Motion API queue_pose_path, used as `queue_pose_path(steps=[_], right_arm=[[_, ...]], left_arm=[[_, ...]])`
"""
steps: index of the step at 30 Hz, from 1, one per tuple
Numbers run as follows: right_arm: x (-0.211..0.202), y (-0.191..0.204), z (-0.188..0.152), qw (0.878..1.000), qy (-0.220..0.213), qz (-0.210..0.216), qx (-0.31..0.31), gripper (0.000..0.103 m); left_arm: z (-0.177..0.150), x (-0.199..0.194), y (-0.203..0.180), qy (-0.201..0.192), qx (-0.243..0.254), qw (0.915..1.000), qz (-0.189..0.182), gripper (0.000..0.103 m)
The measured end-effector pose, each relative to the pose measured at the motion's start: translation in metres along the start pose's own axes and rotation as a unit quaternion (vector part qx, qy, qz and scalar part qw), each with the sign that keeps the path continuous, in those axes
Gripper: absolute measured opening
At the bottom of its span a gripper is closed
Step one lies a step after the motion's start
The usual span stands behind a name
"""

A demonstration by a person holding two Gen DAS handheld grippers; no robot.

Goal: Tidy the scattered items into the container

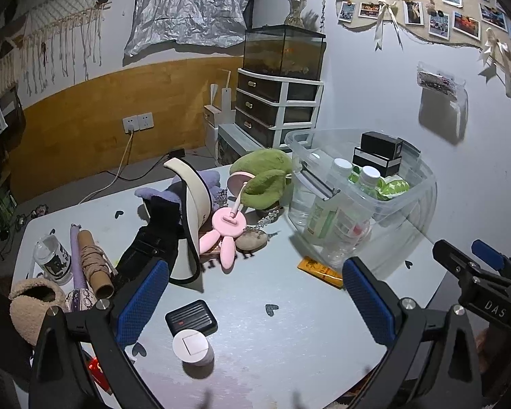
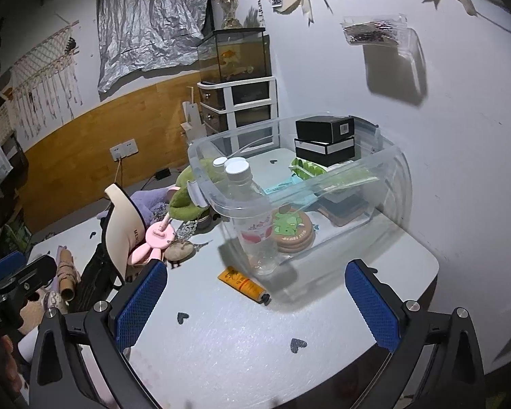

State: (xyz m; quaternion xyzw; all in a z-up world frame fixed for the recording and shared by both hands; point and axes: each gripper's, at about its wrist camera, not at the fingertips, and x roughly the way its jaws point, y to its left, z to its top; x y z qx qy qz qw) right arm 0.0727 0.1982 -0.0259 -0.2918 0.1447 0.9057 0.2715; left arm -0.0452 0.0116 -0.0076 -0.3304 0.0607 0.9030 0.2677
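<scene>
The pale grey counter (image 1: 289, 334) carries one clear plastic storage container (image 2: 385, 170) at its far right, by the wall. Only the right wrist view shows the stack of round green-faced coasters (image 2: 292, 230) inside it; both views show two white-capped clear bottles (image 2: 252, 211) and two stacked black boxes (image 2: 325, 138). Only the left wrist view shows the one black ribbed case (image 1: 191, 317) and one white-lidded round jar (image 1: 193, 347), near the left gripper (image 1: 255, 310). One orange tube (image 2: 243, 284) lies just beside the container. The fingers of the left gripper and right gripper (image 2: 257, 306) are spread wide, holding nothing.
</scene>
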Motion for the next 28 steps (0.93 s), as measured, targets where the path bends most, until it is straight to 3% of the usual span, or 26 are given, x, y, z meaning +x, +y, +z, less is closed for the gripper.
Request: queue_pose_path(steps=[28], right_arm=[[-0.001,0.004,0.003,1.0,-0.004,-0.005,-0.005,0.103]], left_arm=[[0.0,-0.001,0.01,-0.006,-0.007,0.9999,0.01,0.102]])
